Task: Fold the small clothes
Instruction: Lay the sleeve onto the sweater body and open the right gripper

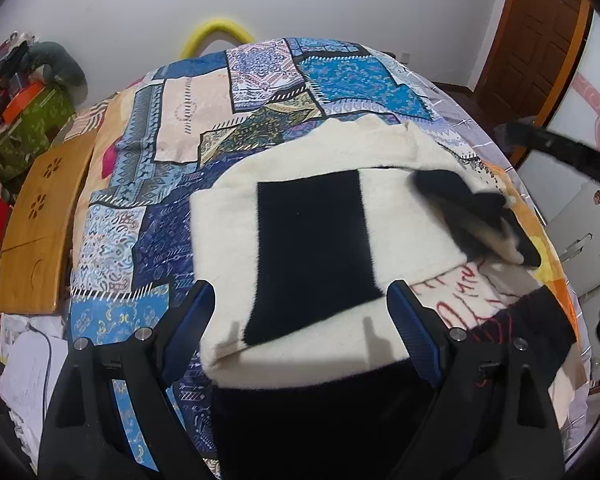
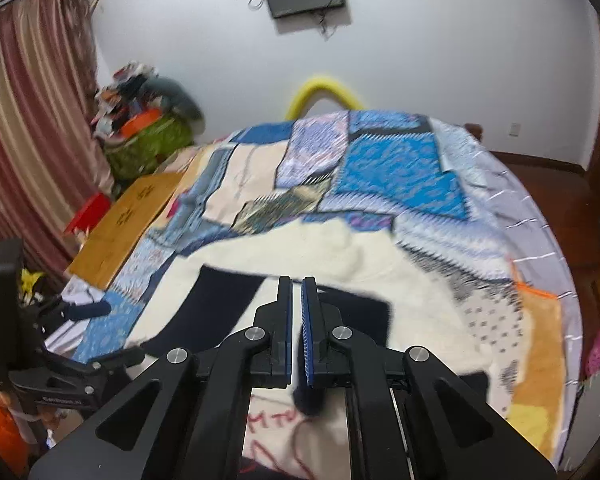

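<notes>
A cream sweater (image 1: pixel 400 216) with a black square patch (image 1: pixel 312 256) lies on a patchwork quilt (image 1: pixel 204 112) on the bed. My left gripper (image 1: pixel 304 320) hangs open over the sweater's near part, one finger on each side of the patch and nothing between them. The sweater's black-and-cream sleeve (image 1: pixel 476 220) is blurred at the right, below my right gripper's black body (image 1: pixel 560 152). In the right wrist view my right gripper (image 2: pixel 297 280) is shut, and a dark bit of sleeve (image 2: pixel 308 396) hangs between its pads. Cream cloth with red lettering (image 2: pixel 276 420) lies under it.
A wooden board (image 1: pixel 40 220) lies along the bed's left edge. Beyond it stands a cluttered pile on a green box (image 1: pixel 32 120). A yellow arc (image 1: pixel 216 32) rises behind the bed. A wooden door (image 1: pixel 540 40) is at the right, a striped curtain (image 2: pixel 32 120) at the left.
</notes>
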The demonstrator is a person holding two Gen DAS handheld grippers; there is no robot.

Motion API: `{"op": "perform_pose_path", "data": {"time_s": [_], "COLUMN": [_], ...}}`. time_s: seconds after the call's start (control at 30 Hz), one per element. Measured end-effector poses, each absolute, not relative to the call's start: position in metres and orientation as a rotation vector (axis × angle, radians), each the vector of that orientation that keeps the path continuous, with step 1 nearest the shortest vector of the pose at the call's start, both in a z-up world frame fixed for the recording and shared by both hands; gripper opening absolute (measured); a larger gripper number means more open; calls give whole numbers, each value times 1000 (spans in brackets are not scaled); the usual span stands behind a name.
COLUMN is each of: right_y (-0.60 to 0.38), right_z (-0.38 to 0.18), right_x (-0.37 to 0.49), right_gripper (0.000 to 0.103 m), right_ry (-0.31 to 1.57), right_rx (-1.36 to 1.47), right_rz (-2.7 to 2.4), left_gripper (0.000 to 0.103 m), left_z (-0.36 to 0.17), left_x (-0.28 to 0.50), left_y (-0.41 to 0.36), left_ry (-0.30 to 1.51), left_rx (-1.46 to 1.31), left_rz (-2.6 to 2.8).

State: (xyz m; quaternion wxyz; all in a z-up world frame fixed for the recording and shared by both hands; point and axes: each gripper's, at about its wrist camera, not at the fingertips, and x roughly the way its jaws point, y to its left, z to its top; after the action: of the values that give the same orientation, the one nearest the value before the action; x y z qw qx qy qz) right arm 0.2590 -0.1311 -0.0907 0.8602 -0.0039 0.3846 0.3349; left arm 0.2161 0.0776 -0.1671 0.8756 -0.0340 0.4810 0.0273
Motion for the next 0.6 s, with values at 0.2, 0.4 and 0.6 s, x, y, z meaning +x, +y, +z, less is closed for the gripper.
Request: {"op": "perform_pose_path", "data": {"time_s": [0.2, 0.4, 0.6], "right_y": [-116, -141, -184], "right_z": [-99, -91, -91], "right_x": [248, 245, 248], "right_gripper": [4, 17, 36], "right_ry": [834, 837, 829], "right_rx": [-14, 22, 16], "right_rz": [749, 719, 629], "left_gripper": [88, 88, 88], "left_z": [-168, -161, -151], "left_x": [213, 219, 236], "left_y": [83, 70, 36], "left_ry": [1018, 1007, 994], "left_rx": [-77, -75, -29], "left_rz": [67, 37, -14]}}
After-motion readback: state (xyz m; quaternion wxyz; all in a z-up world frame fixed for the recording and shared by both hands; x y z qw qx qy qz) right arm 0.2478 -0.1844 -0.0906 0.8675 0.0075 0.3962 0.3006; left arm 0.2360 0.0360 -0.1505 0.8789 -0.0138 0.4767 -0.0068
